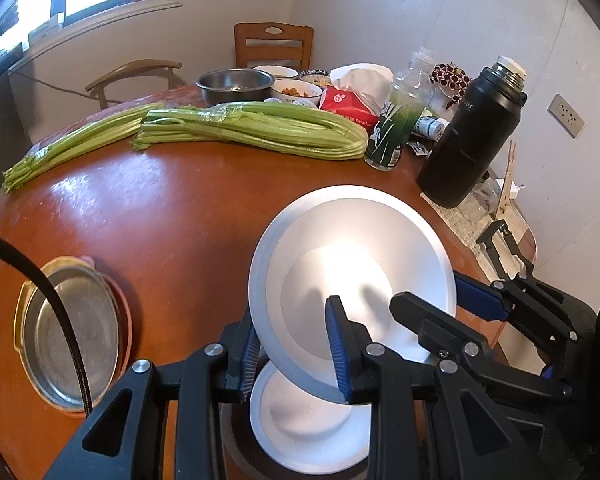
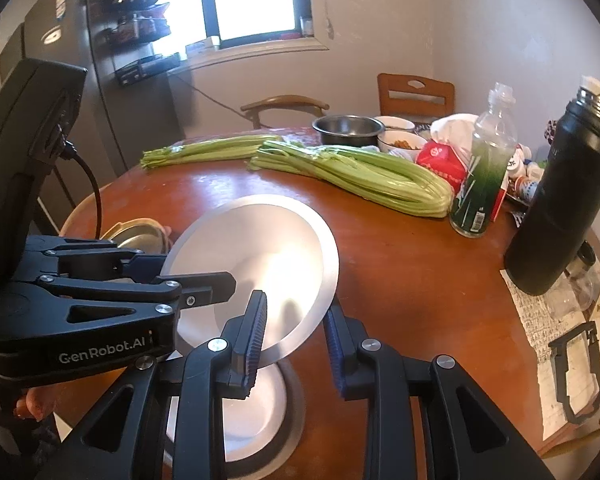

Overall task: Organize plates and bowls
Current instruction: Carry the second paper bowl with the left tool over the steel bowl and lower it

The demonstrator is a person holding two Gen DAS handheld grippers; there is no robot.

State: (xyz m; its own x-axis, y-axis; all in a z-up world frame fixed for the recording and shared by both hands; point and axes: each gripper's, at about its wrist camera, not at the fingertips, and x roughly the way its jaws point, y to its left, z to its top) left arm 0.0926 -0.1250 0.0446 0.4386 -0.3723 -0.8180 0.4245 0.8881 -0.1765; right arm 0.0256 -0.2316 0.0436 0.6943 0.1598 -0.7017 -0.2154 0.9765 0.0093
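Left claw (image 1: 296, 350) and right claw (image 2: 296, 346): each clamped on opposite rims of one tilted white plate (image 1: 352, 264), raised above another white plate (image 1: 308, 428) on the worktop (image 1: 160, 220).

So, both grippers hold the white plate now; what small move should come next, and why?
Probably carry the white plate left toward the metal tray stack. Both grippers, left and right, clamp its rim, tilted above another plate.

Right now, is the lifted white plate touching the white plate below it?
Cannot tell. In both wrist views the lifted white plate overlaps the lower white plate, and the gripper fingers hide its bottom edge.
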